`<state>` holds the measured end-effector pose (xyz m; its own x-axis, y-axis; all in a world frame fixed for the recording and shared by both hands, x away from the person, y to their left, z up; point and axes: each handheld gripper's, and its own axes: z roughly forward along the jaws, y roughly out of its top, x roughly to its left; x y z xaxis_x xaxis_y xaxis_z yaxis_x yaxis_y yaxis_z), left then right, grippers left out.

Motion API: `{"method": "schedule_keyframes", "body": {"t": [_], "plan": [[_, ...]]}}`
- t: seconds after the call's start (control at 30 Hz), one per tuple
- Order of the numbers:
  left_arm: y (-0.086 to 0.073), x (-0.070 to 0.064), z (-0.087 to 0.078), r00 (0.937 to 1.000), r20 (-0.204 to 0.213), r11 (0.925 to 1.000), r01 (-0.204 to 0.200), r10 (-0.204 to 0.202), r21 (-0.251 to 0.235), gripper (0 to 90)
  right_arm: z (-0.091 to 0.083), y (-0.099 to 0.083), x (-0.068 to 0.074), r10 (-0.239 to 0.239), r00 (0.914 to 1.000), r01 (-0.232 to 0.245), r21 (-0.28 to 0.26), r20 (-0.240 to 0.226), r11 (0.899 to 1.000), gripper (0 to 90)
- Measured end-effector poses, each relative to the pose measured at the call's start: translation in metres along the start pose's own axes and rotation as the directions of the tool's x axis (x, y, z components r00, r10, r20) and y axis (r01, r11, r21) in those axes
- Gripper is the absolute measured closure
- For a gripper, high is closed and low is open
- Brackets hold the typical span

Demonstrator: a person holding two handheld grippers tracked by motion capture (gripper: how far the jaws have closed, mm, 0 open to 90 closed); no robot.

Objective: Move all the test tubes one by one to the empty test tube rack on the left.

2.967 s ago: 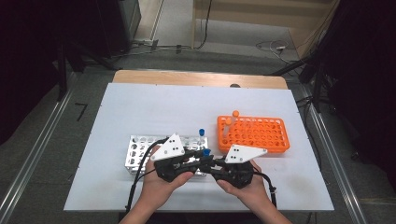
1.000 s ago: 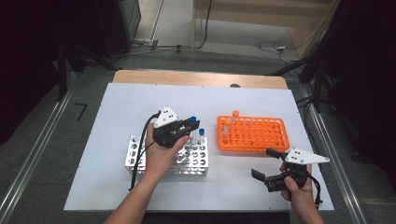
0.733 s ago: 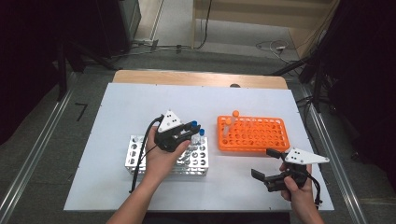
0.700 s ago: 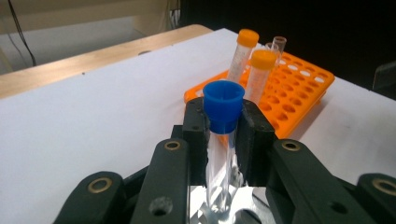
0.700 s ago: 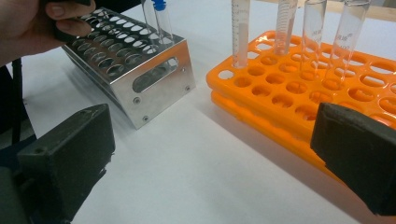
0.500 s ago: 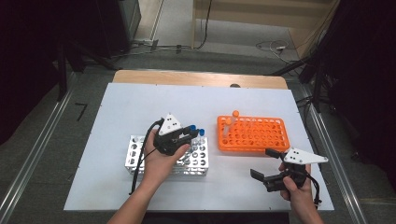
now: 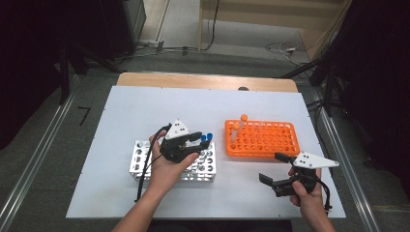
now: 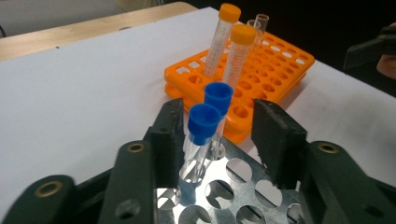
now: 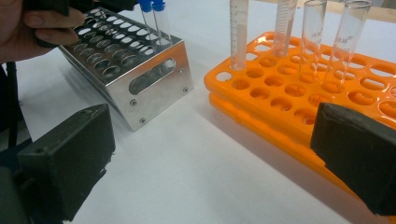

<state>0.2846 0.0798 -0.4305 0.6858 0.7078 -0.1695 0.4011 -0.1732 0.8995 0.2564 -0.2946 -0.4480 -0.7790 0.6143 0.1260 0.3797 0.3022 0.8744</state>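
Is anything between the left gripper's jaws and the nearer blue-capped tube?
Nothing visible. The left gripper stands open around the nearer blue-capped tube in the metal rack; the second blue-capped tube stands just behind it, not between.

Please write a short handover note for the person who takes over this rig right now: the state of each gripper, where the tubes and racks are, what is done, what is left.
Left gripper: open, jaws on either side of the nearer blue-capped tube, which stands in the metal rack. A second blue-capped tube stands just behind it.
Right gripper: open, empty, low over the table near the orange rack.
Orange rack: two orange-capped tubes and two uncapped tubes.
Done: two blue-capped tubes seated.
Left: probably draw the left gripper clear; whether more tubes move, I cannot tell.
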Motion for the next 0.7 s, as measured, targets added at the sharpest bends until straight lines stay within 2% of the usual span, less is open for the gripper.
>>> {"method": "schedule_keyframes", "body": {"t": [0.07,0.17,0.27,0.53,0.7], "plan": [[-0.001,0.001,-0.005,1.0,0.003,0.9999,0.008,-0.008,-0.015,44.4,0.001,0.002,-0.001,0.0,1.0,0.0,-0.001,0.002,1.0,0.0],[-0.004,0.005,-0.013,0.9987,0.041,0.9986,0.032,-0.031,-0.041,38.1,0.005,0.006,-0.003,0.0,1.0,0.0,-0.007,0.007,1.0,0.0],[-0.008,0.008,-0.022,0.9981,0.051,0.9978,0.037,-0.034,-0.055,30.9,0.01,0.011,-0.005,-0.004,1.0,0.004,-0.01,0.004,1.0,0.0],[-0.018,0.011,-0.042,0.9971,0.06,0.9957,0.052,-0.047,-0.076,10.5,0.022,0.024,-0.012,-0.001,0.9999,0.001,-0.006,0.017,1.0,0.7],[-0.024,0.011,-0.055,0.9968,0.062,0.9942,0.056,-0.05,-0.092,1.3,0.03,0.034,-0.018,0.009,0.9994,-0.008,-0.016,0.032,1.0,1.5]]}}
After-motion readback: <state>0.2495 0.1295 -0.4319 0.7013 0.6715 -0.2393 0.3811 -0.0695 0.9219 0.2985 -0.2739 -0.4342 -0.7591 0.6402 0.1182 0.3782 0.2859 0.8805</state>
